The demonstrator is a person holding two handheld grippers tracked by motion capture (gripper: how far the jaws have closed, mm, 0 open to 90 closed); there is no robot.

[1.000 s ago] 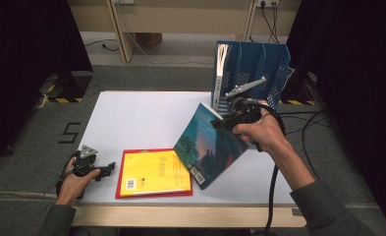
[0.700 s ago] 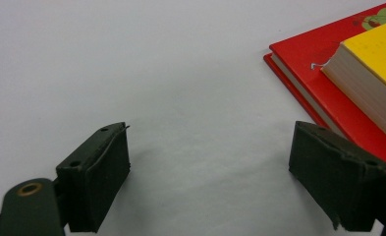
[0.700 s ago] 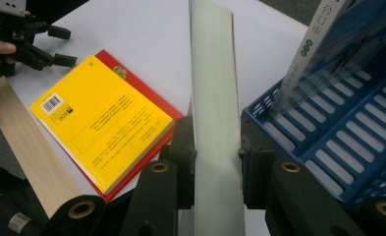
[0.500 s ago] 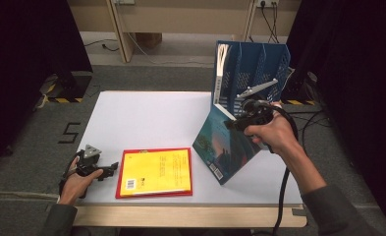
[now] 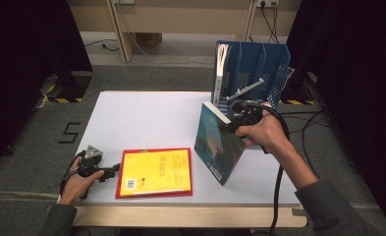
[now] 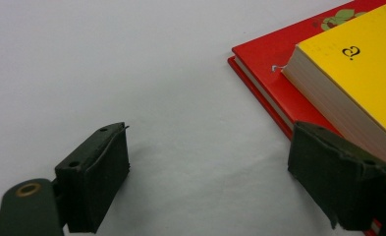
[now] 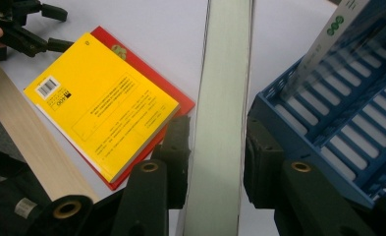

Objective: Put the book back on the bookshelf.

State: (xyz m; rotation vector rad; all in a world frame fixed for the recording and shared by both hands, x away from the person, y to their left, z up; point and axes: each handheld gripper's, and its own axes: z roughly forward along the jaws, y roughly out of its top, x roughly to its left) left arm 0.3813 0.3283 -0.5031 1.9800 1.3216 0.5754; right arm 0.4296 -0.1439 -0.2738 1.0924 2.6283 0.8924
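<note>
A teal book (image 5: 219, 147) stands on its lower edge on the white table (image 5: 146, 118), just in front of the blue file rack (image 5: 259, 64). My right gripper (image 5: 234, 125) holds its top; in the right gripper view the book's page edge (image 7: 220, 98) runs between the jaws, whose pads lie against both covers. These jaws have just been opening, with the book still between them. A yellow book (image 5: 156, 169) lies on a red book (image 5: 122, 194) near the front edge. My left gripper (image 5: 111, 170) rests open on the table left of them, with nothing between its jaws (image 6: 210, 152).
The rack holds a white book (image 5: 221, 69) upright in its left slot. The rack's slatted side (image 7: 338, 123) is close to the right jaw. The table's wooden front edge (image 5: 180, 216) runs below the books. Cables lie on the floor at the right.
My right gripper has swung the teal book from a lean to nearly upright and carried it a little toward the rack. The left gripper has not moved.
</note>
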